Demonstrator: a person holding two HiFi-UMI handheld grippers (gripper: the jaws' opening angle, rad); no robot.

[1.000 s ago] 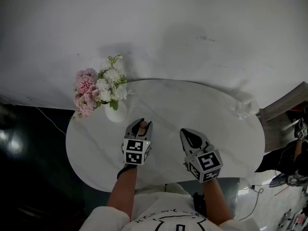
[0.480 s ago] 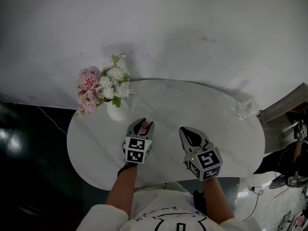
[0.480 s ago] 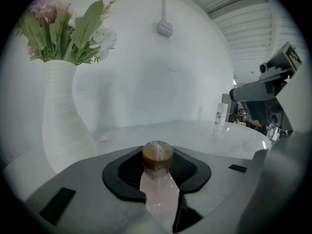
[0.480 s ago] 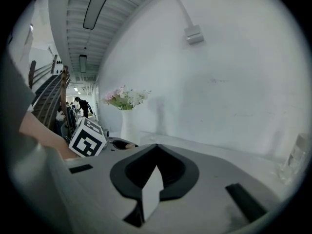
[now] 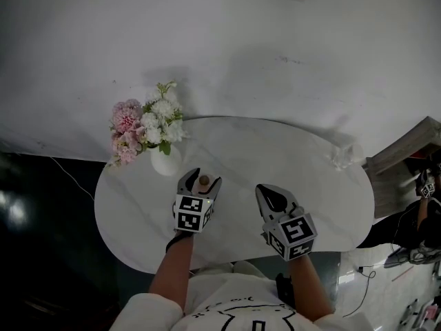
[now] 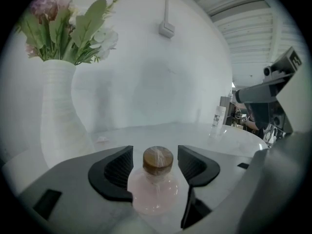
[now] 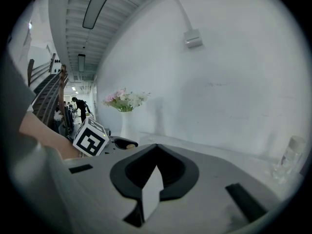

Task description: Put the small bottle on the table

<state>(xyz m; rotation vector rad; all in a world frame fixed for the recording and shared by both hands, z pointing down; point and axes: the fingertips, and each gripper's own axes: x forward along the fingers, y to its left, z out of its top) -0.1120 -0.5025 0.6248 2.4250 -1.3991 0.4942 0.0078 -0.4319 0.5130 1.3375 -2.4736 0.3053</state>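
Opening left tool (image 6: pixel 155 156), small bottle (image 6: pixel 155 191) mid table (image 5: pixel 296 150)

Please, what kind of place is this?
Probably a staged corner of a large indoor hall: a round white table with a vase of flowers stands against a plain white wall, under a ribbed industrial ceiling.

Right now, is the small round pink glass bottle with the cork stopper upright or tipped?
Upright: the pink bottle stands cork up on the white table, between the left gripper's opening jaws, with gaps beside the cork.
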